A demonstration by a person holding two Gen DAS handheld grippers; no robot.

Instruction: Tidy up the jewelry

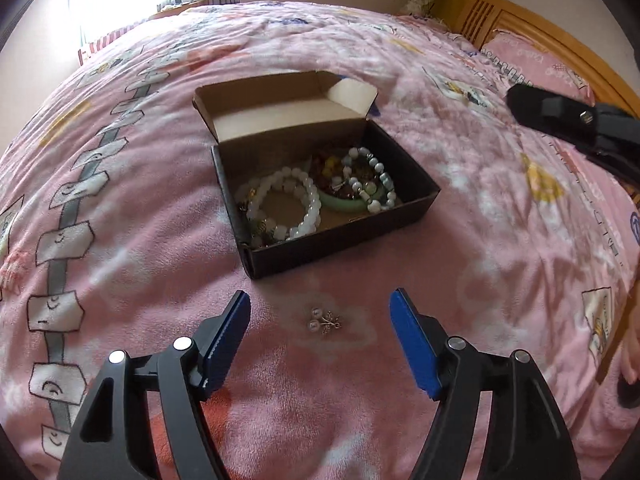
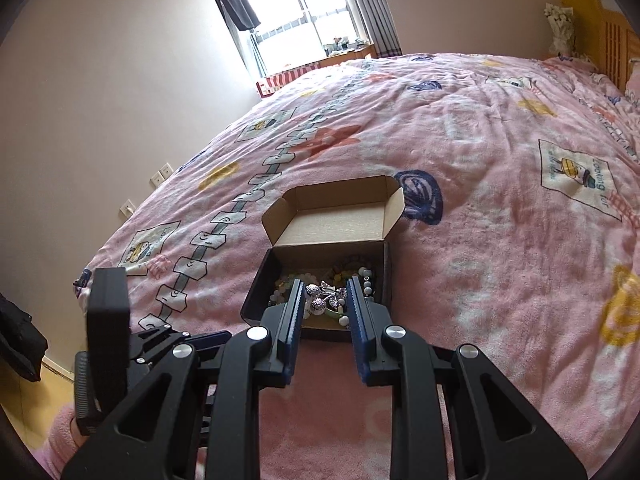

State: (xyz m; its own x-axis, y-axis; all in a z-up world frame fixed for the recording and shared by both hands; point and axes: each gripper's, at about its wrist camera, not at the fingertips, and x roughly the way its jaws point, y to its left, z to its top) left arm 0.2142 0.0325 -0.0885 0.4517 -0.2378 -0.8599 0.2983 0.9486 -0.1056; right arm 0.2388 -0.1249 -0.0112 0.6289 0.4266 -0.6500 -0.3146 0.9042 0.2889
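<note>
Pearl earrings [image 1: 323, 321], left view only

I see the box [image 1: 320, 196] on the bed [image 1: 480, 240], bracelets [image 1: 288, 204] inside it. The earrings [image 1: 324, 321] lie on the bed before the box, between my left tongs [image 1: 320, 312].

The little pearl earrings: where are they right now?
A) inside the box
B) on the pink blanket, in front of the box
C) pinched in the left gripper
B: the earrings lie on the blanket, short of the box, between the open fingers of the left gripper, untouched.
</note>
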